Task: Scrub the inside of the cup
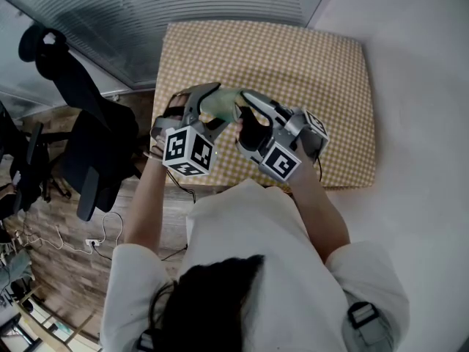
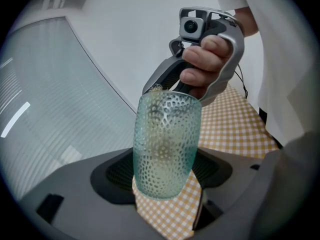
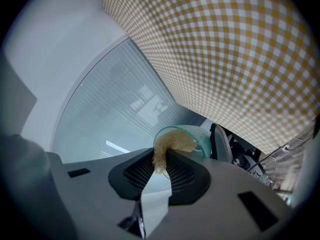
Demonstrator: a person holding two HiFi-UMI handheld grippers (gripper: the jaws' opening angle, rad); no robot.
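Head view: from above the person's head, steeply down onto the checked tabletop (image 1: pixel 322 57). Left gripper view: close along its own jaws, facing the cup (image 2: pixel 165 144) side-on with the right gripper (image 2: pixel 165 83) beyond. Right gripper view: tilted, close at that cup's mouth; all three views share the cup.

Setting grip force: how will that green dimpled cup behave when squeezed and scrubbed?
Likely stiff and breakable: the cup looks like see-through glass. Its dimpled wall probably resists slipping. Tall and narrow, it may tip if pushed.
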